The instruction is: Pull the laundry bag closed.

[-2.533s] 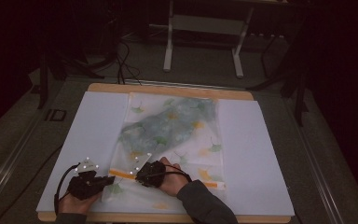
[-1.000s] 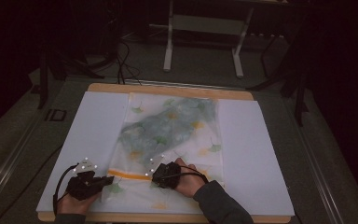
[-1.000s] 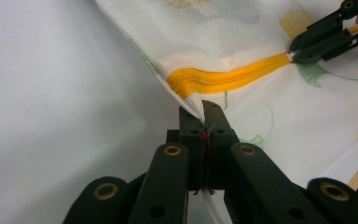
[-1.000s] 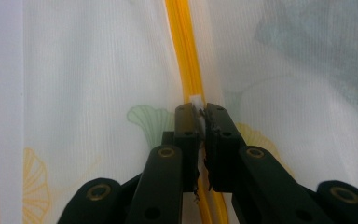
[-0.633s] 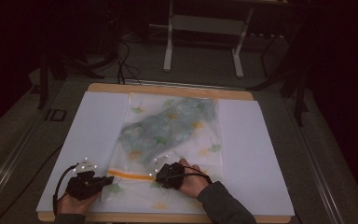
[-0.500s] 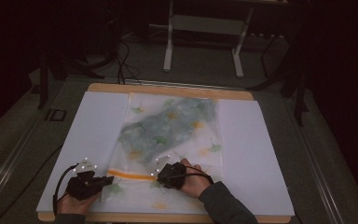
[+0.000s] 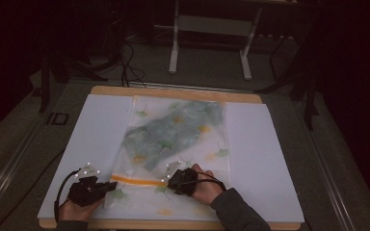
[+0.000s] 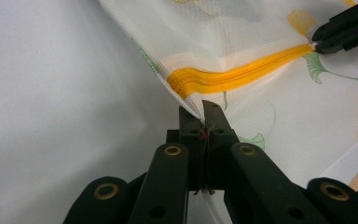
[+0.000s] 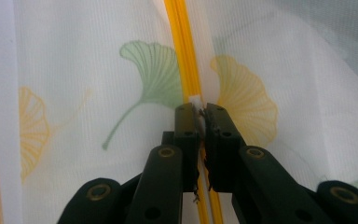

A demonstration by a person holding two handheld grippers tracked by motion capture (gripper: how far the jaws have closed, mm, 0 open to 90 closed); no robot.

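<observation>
The left claw point(image 8: 202, 122) is clamped on the corner of a white mesh bag point(image 8: 242, 42), its jaws pressed together on the fabric just below the end of the orange zipper point(image 8: 235, 74). From that claw the zipper runs away toward the right claw point(image 8: 318, 39), which pinches it at the far end. In the right gripper view, the right claw point(image 9: 200, 116) is closed on a small white zipper pull point(image 9: 196, 101), with the orange zipper point(image 9: 182, 46) running straight ahead of its jaws between a green ginkgo leaf print point(image 9: 147, 70) and a yellow one point(image 9: 249, 100). In the high view, the left claw point(image 7: 110, 185) and right claw point(image 7: 169, 181) sit at the near edge of the tabletop point(image 7: 265, 159), the zipper point(image 7: 137, 179) stretched between them. Beyond both claws the mesh bag point(image 7: 178, 132) lies flat, with something blue-green inside.
</observation>
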